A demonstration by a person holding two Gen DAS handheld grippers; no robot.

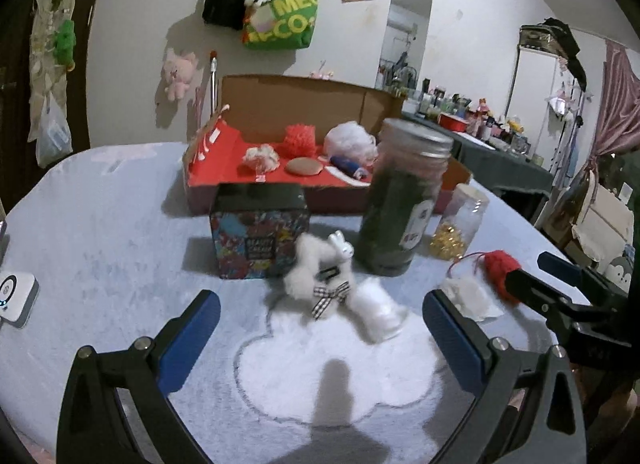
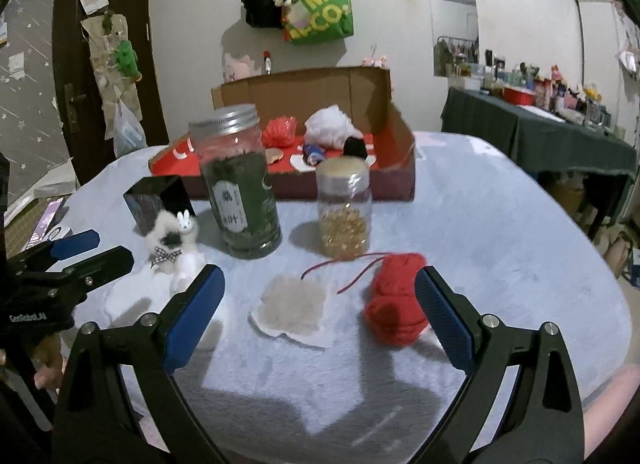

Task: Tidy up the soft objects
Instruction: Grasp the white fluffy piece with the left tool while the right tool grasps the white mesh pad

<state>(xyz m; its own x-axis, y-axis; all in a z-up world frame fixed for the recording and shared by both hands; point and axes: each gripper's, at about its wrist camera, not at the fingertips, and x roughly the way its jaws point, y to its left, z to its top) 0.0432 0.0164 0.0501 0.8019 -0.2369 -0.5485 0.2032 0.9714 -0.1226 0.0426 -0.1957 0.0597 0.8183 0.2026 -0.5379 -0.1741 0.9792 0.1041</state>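
While both grippers (image 1: 320,338) (image 2: 318,310) gape empty | red pompom (image 2: 394,302): light, squashy | pinch its middle, avoid cord (image 2: 340,262)

White fluffy bunny charm (image 1: 320,276) (checked bow) lies by the dark jar, red knit piece (image 2: 396,300) with cord lies on surface beside flat white pad (image 2: 294,306), more soft items in red box (image 2: 400,180).

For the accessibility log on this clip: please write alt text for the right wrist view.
An open hand-held gripper hovers over a pale blue table, with a red knitted item by its right finger and a flat white pad between the fingers. Behind stand two jars and an open red cardboard box of soft items.
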